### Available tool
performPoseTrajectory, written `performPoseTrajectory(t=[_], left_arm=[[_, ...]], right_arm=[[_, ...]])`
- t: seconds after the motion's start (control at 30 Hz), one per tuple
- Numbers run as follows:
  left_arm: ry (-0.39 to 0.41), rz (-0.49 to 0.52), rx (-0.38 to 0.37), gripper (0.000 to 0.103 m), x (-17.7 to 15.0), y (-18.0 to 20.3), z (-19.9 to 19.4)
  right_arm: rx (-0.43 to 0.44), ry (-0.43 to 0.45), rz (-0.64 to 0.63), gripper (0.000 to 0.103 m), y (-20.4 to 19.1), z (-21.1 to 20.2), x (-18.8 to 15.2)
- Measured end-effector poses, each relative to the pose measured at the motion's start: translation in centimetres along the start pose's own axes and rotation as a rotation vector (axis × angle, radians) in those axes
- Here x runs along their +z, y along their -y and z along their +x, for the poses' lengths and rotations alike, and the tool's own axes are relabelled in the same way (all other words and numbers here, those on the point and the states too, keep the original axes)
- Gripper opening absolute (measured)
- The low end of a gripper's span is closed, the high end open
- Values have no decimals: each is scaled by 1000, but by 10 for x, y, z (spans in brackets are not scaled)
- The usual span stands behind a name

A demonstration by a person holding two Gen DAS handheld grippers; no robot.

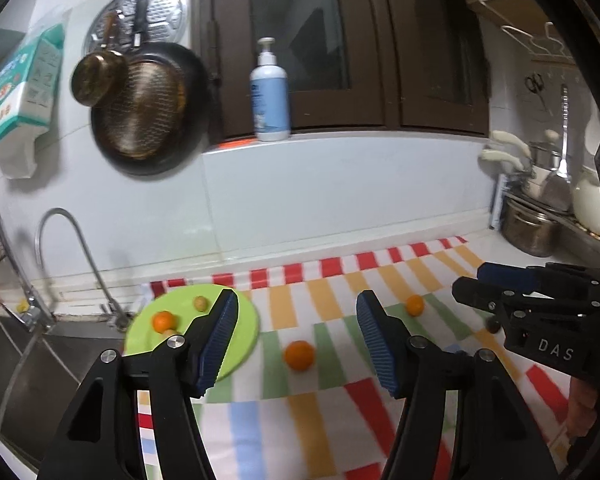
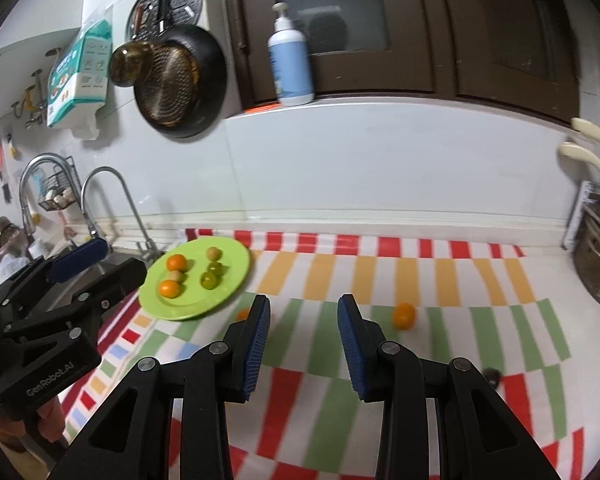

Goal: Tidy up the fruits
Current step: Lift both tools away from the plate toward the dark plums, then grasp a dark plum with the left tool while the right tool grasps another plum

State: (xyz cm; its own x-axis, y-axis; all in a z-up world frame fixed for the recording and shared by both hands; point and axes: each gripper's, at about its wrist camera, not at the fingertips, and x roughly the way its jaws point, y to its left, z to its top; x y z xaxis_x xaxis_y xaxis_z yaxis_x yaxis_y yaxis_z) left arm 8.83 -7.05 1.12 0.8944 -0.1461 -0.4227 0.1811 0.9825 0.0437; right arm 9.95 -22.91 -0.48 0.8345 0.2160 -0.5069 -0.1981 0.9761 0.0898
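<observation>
Six small fruits (image 2: 177, 263) on a green plate (image 2: 236, 258); two oranges (image 2: 404, 316) loose on the striped cloth (image 2: 452, 280).

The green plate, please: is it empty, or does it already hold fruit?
It holds fruit: the green plate carries two oranges, two green fruits and two pale ones.

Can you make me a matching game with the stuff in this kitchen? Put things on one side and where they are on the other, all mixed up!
Things:
1. green plate
2. pump bottle
3. frying pan
4. orange fruit

Places:
A. hanging on the wall
B. lying alone on the striped cloth, off the plate
C. standing on the ledge under the dark window
D. on the cloth beside the sink, holding several small fruits

Right pairs: 1-D, 2-C, 3-A, 4-B
</observation>
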Motion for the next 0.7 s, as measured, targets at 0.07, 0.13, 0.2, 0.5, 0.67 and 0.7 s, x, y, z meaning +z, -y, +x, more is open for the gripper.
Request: performPoseTrajectory(t=[0.07,0.13,0.2,0.5,0.67,0.7], left_arm=[[-6,-5,-14,63,0,9,1],[-19,-11,-38,65,-1,18,2],[-26,-26,-51,65,-2,26,2],[-76,-46,-67,65,-12,61,17],[-92,-40,-65,65,-17,80,26],[-95,-35,-67,65,-18,85,28]], right_arm=[[-16,3,4,36,10,-7,-4],[-28,3,6,36,18,-13,-7],[-39,-1,9,36,26,-17,-10],[-57,-43,5,36,60,-22,-24],[-66,-66,2,36,79,-21,-28],[-65,-70,2,36,83,-21,-29]])
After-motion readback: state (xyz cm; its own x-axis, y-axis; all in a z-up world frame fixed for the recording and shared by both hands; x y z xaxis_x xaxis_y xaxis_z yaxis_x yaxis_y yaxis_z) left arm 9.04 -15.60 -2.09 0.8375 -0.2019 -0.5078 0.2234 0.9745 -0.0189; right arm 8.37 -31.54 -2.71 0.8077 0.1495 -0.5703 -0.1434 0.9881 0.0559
